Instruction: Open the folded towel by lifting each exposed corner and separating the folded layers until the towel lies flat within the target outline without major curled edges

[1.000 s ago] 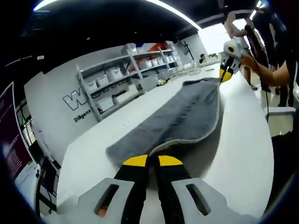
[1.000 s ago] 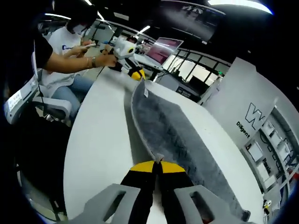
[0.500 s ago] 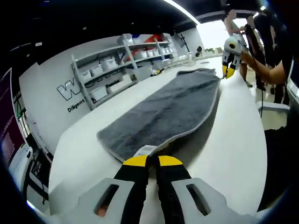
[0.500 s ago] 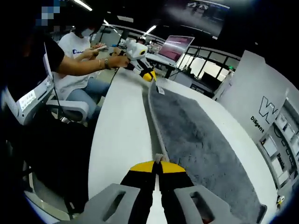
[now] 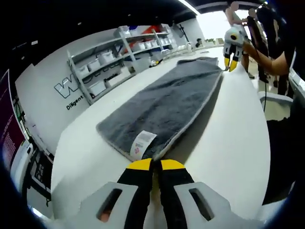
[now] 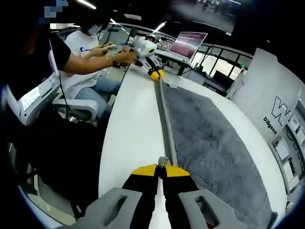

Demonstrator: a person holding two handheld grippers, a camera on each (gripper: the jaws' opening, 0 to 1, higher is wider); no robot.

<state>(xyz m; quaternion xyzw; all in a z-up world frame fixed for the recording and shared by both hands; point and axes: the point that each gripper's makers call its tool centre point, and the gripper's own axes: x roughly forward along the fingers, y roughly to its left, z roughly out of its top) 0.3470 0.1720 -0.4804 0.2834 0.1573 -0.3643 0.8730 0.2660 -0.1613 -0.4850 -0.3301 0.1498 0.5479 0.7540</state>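
towel (image 5: 167,102) spread on table (image 5: 228,129) | both claws pinch its corners | shelves (image 5: 119,57) beyond, contents unclear

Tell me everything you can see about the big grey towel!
The grey towel looks fluffy, with a paler stitched edge and a small white care label at one corner. It is stretched out long across the white table, mostly flat, its near edge raised a little. The left gripper pinches the corner by the label, and the right gripper pinches the corner at the other end.
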